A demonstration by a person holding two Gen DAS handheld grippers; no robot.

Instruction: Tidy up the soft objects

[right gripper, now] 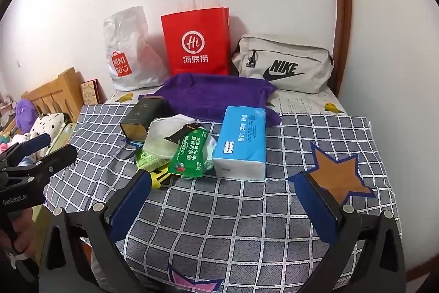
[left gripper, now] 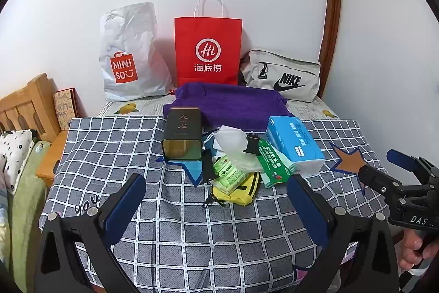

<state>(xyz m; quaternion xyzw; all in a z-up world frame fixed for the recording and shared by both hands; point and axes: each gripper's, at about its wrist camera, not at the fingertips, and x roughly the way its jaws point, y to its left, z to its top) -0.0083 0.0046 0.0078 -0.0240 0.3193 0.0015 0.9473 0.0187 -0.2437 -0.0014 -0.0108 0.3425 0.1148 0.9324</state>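
A pile lies mid-table: a blue tissue pack [left gripper: 295,146] [right gripper: 241,140], a green snack packet [left gripper: 274,164] [right gripper: 189,155], a clear plastic bag [left gripper: 236,144] [right gripper: 164,139], a yellow pouch [left gripper: 238,190] [right gripper: 159,177] and a dark tin [left gripper: 182,137] [right gripper: 141,117]. A folded purple towel [left gripper: 225,103] [right gripper: 216,94] lies behind them. My left gripper [left gripper: 216,206] is open and empty, just short of the yellow pouch. My right gripper [right gripper: 225,206] is open and empty, in front of the tissue pack.
Against the wall stand a white Miniso bag [left gripper: 129,56] [right gripper: 129,51], a red paper bag [left gripper: 208,51] [right gripper: 196,43] and a grey Nike bag [left gripper: 282,76] [right gripper: 282,65]. A checked cloth [left gripper: 192,232] [right gripper: 233,232] covers the table. A wooden bed [left gripper: 27,106] stands left.
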